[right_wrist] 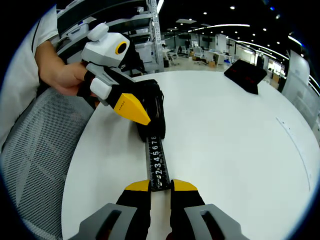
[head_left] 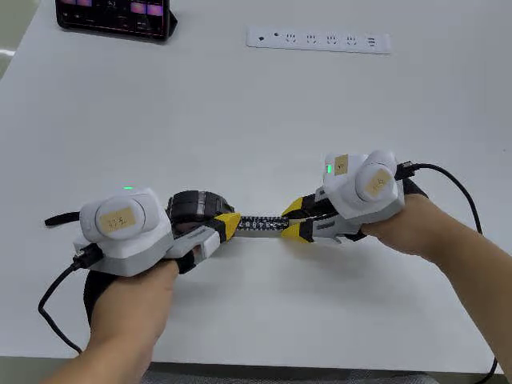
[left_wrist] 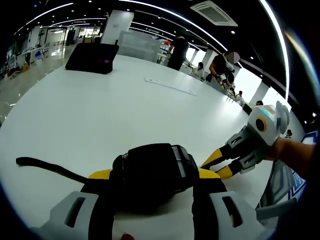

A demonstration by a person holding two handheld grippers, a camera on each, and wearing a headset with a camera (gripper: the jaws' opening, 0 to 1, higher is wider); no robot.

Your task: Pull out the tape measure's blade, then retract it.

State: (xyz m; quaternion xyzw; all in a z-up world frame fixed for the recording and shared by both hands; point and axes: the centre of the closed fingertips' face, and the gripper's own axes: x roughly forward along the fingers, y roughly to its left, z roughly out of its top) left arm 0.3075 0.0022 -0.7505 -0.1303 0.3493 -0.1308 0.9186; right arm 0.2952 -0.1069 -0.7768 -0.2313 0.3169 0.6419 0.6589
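Near the front of the table [head_left: 240,120], the left gripper [head_left: 211,232] clamps the tape measure [head_left: 194,206] while the right gripper [head_left: 294,219] pinches what looks like the tip of its blade [right_wrist: 155,160], whose short drawn length runs straight between them

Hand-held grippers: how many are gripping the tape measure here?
2. The left hand-held gripper clamps the tape measure case; the right hand-held gripper pinches the end of the pulled-out blade.
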